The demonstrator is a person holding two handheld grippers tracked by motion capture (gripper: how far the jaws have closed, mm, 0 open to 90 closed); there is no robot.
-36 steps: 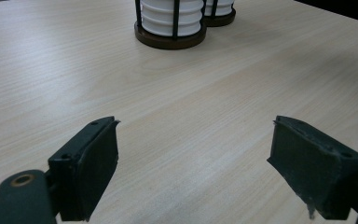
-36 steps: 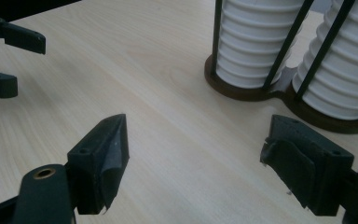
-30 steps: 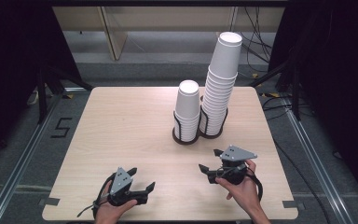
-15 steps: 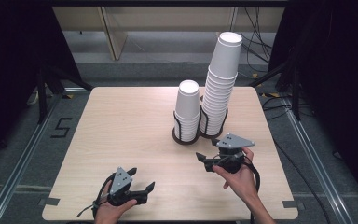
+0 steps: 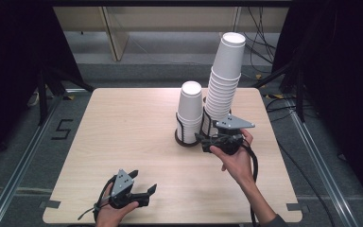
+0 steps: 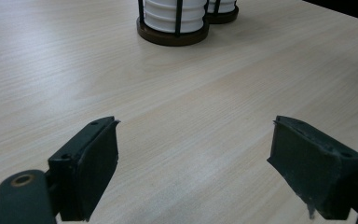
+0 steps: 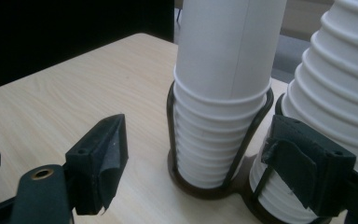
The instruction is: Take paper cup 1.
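On the pale wooden surface point(image 5: 123, 123) stand two stacks of white paper cups, each seated in a dark wire holder with a round base, the two holders touching side by side toward the far right part of the surface. The short stack point(image 5: 190, 109) is on the left and the tall stack point(image 5: 224, 75) on the right, leaning slightly to the right at its top. The right tongs point(image 5: 203, 141) are held in the person's right hand point(image 5: 236, 158) just in front of the holders, pointing left along their bases, with the tip close to the foot of the short stack. In the right gripper view the two black jaws stand wide apart with nothing pressed between them: the short stack point(image 7: 223, 84) rises in the gap ahead, and the tall stack point(image 7: 335, 93) sits behind the right jaw; whether that jaw touches it I cannot tell. The left tongs point(image 5: 144, 190) rest low at the near edge of the surface in the left hand point(image 5: 116, 213), well apart from the cups. In the left gripper view their jaws are spread and empty over bare wood, the holder base point(image 6: 172, 35) far ahead.
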